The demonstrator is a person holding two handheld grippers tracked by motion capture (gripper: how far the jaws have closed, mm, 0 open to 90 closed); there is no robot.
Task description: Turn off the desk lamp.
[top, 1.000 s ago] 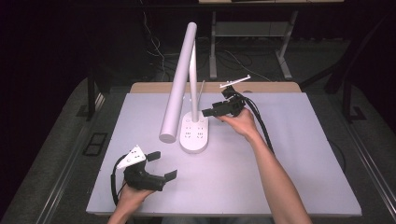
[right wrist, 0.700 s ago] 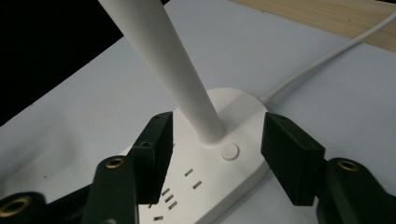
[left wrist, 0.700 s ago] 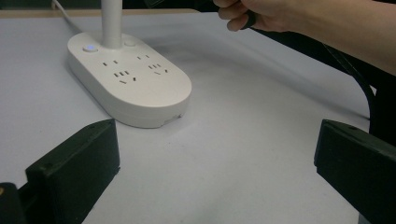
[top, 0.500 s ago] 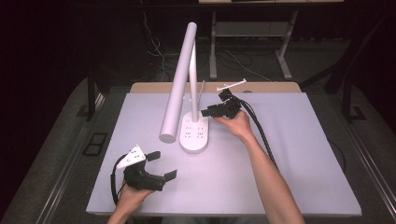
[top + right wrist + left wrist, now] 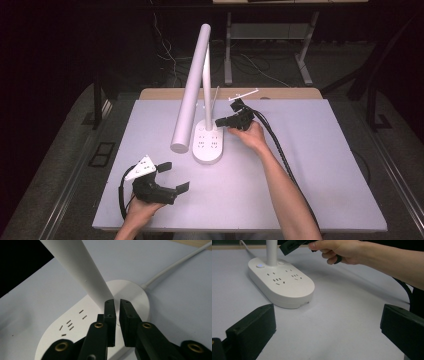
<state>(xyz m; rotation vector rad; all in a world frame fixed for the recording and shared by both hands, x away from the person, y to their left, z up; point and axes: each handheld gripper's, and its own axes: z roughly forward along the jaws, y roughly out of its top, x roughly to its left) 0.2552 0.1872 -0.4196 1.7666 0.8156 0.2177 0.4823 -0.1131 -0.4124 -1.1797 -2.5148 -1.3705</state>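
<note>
On the pale table (image 5: 310, 165), toward its far middle, stands a white desk lamp whose oval base (image 5: 208, 145) doubles as a socket strip, with rows of plug slots across its top. A slim white stem (image 5: 207, 102) rises from the far end of the base, and a long white tube head (image 5: 192, 90) slants from it down toward the person's left, its lower end hanging just over the table beside the base. A white cord (image 5: 175, 265) leaves the far rim of the base and runs off across the table.

The right gripper (image 5: 223, 121) sits above the far end of the base, right beside the stem, held in the person's right hand (image 5: 250, 136). Its jaws have just been closing and now stand almost pressed together, only a narrow slit between them and nothing in that slit. In the right gripper view the tips (image 5: 117, 307) point down at the base just by the foot of the stem; whether they touch the base I cannot tell. In the left gripper view a small round button (image 5: 260, 266) shows on the base beside the stem.

The left gripper (image 5: 172, 176) rests at the near left of the table, well apart from the lamp, its jaws spread wide with nothing but bare table between them. It faces the base from the near side
</note>
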